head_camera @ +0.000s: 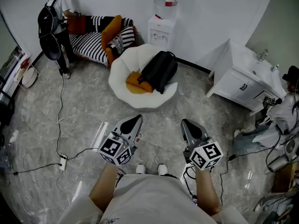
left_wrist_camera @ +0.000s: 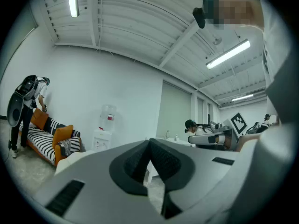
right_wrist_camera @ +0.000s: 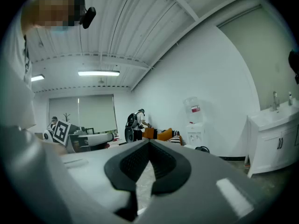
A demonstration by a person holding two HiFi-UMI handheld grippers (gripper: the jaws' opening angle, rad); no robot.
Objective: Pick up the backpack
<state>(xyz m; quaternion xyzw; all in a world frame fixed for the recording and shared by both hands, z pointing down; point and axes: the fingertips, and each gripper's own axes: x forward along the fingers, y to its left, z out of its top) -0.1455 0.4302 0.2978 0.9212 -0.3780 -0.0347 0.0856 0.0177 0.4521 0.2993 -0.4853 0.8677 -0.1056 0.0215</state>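
Note:
A black backpack (head_camera: 160, 70) lies on a round white chair (head_camera: 122, 87), leaning over an orange cushion (head_camera: 136, 83). Its top shows as a small dark shape (right_wrist_camera: 202, 149) in the right gripper view. My left gripper (head_camera: 138, 119) is held level over the floor, well short of the chair, jaws shut with nothing in them. My right gripper (head_camera: 184, 122) is beside it, also shut and empty. In the left gripper view my left gripper (left_wrist_camera: 149, 141) points toward the chair's rim, and my right gripper (right_wrist_camera: 149, 142) points at the far wall.
A striped sofa (head_camera: 96, 38) with orange pillows stands at the back left, a person (head_camera: 54, 22) beside it. A water dispenser (head_camera: 162, 26) is behind the chair. A white sink cabinet (head_camera: 245, 78) is at the right. A cable and power strip (head_camera: 62, 162) lie on the floor at left.

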